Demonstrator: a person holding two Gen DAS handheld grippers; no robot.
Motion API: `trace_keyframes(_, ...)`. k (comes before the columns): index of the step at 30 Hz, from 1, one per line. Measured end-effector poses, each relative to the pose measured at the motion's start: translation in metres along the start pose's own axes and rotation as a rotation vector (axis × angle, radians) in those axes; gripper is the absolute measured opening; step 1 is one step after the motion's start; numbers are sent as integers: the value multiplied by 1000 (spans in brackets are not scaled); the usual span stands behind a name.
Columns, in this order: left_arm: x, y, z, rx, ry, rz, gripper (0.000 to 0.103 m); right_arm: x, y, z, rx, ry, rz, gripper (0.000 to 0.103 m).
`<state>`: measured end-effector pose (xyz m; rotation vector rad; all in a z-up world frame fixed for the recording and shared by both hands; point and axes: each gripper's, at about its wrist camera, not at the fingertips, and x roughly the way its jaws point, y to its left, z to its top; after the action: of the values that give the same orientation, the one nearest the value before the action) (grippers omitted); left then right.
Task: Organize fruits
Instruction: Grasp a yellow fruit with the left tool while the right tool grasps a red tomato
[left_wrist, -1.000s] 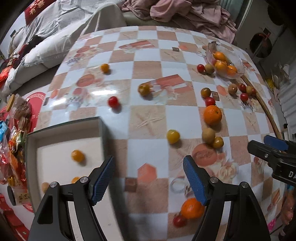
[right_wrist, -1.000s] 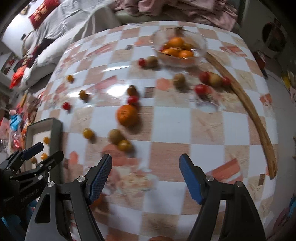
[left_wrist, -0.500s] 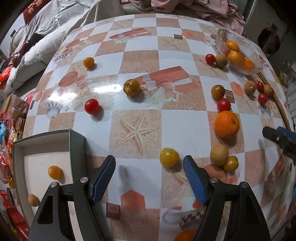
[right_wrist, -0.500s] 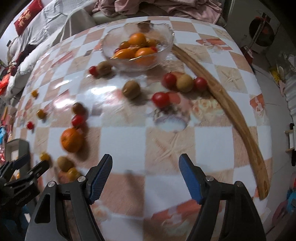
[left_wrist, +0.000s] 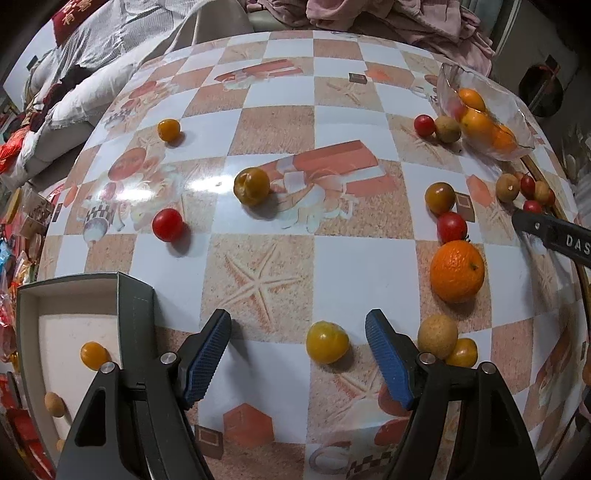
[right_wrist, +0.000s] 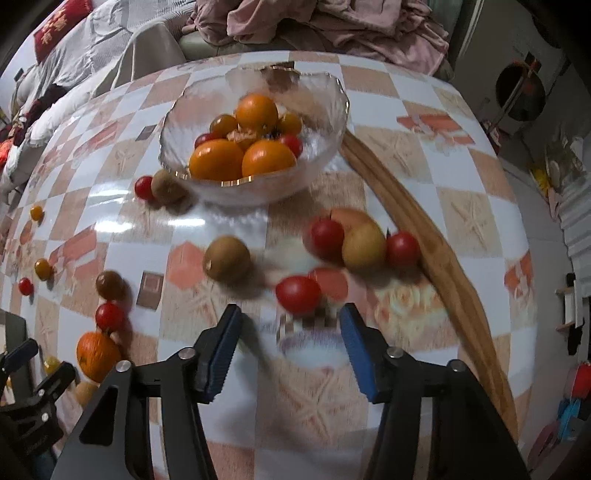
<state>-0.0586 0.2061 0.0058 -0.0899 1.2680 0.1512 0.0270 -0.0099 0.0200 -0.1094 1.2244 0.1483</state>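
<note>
My left gripper (left_wrist: 298, 332) is open and empty, low over the table, with a yellow tomato (left_wrist: 327, 341) lying between its fingertips. A grey box (left_wrist: 135, 314) with several small fruits stands at its left. My right gripper (right_wrist: 290, 325) is open and empty, with a red tomato (right_wrist: 298, 294) just in front of its jaws. A glass bowl (right_wrist: 321, 155) of oranges and small tomatoes stands beyond. An orange (left_wrist: 457, 271), a brown fruit (right_wrist: 226, 259) and other small fruits lie scattered on the checked tabletop.
A curved wooden strip (right_wrist: 439, 258) runs along the table's right edge. A sofa with bedding and pink clothes (right_wrist: 332, 22) lies beyond the table. Snack packets (left_wrist: 14, 236) lie left of the box. The right gripper's fingertip (left_wrist: 546, 232) shows in the left wrist view.
Both grippers have moved forward over the table. The yellow tomato has come between the left fingers. The right gripper has neared the bowl and the red tomato.
</note>
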Motion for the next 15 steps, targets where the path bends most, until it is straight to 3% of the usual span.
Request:
trace_keyframes(6, -6, -9, -3, 8, -10, -24, 53, 2, -1, 11, -6, -20, 9, 27)
trace_keyframes(8, -9, -12, -4, 12, -10, -32, 38, 1, -2, 12, -8, -25, 12, 26)
trace_keyframes(10, -10, -13, -3, 15, -8, -45, 28, 0, -3, 11, -6, -26, 22, 25)
trace_keyframes(15, -12, -6, -7, -16, 6, -102, 27, -6, -5, 3, 3, -22, 55, 25)
